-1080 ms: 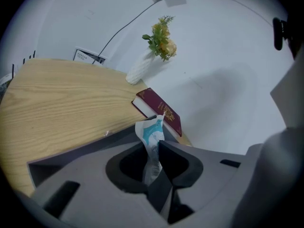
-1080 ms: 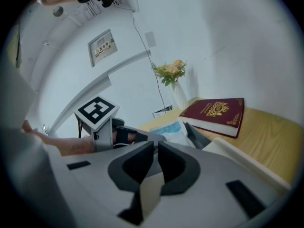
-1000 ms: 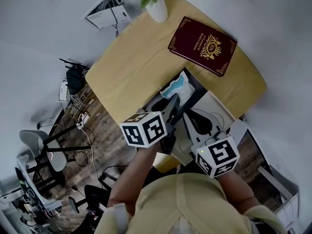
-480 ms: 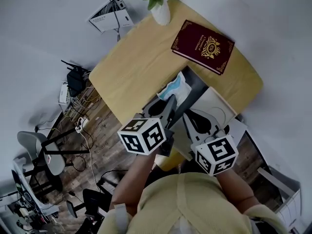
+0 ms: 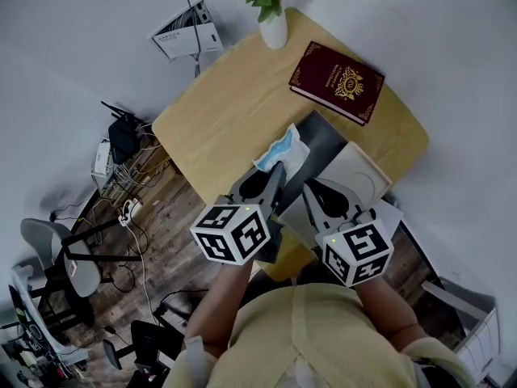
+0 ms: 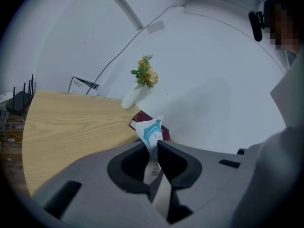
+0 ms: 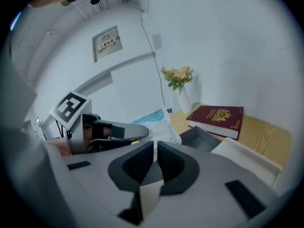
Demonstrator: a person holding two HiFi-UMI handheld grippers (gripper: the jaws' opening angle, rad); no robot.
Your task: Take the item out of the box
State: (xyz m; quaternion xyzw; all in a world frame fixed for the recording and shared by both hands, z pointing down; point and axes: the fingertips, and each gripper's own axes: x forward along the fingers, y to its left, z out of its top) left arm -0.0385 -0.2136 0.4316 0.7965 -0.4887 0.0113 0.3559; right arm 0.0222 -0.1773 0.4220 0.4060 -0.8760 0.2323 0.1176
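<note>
The box (image 5: pixel 325 142) sits on the table (image 5: pixel 214 128) at its near edge, the book (image 5: pixel 337 82) beyond it and the vase (image 5: pixel 274 31) at the far corner (left of the book). The packet (image 5: pixel 284 148) is over the box's left side, between the left gripper's (image 5: pixel 275 172) jaws, with the right gripper (image 5: pixel 311 186) just beside, on the right.

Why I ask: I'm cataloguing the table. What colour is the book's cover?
Dark red book with a gold emblem and corner ornaments, clearest in the head view.
</note>
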